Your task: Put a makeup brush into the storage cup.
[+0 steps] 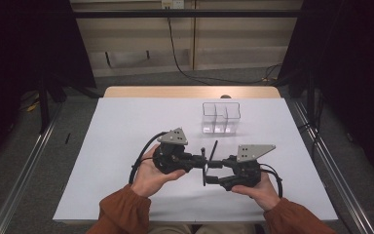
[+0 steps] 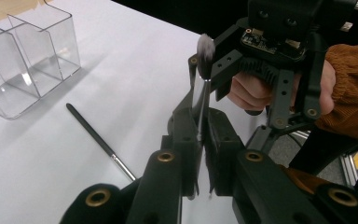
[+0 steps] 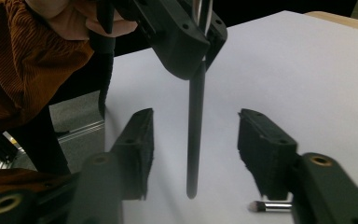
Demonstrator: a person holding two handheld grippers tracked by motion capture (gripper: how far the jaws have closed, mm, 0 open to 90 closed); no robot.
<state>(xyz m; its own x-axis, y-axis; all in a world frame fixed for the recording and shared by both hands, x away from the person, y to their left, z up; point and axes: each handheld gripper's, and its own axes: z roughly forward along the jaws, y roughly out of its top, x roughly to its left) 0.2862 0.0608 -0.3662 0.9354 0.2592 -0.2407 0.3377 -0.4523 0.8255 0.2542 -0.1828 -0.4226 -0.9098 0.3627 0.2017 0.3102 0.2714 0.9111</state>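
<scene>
A slim makeup brush (image 3: 195,135) with a black handle, silver ferrule and small pale, fluffy tip (image 2: 205,45) is held above the white table, pinched at the ferrule. Its handle hangs free. A second, similar brush (image 2: 98,138) lies flat on the table, apparently untouched, near a clear divided organizer (image 1: 220,118).

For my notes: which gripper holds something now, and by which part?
The left gripper clamps a makeup brush near its metal ferrule; the right gripper stands open around its handle.
</scene>
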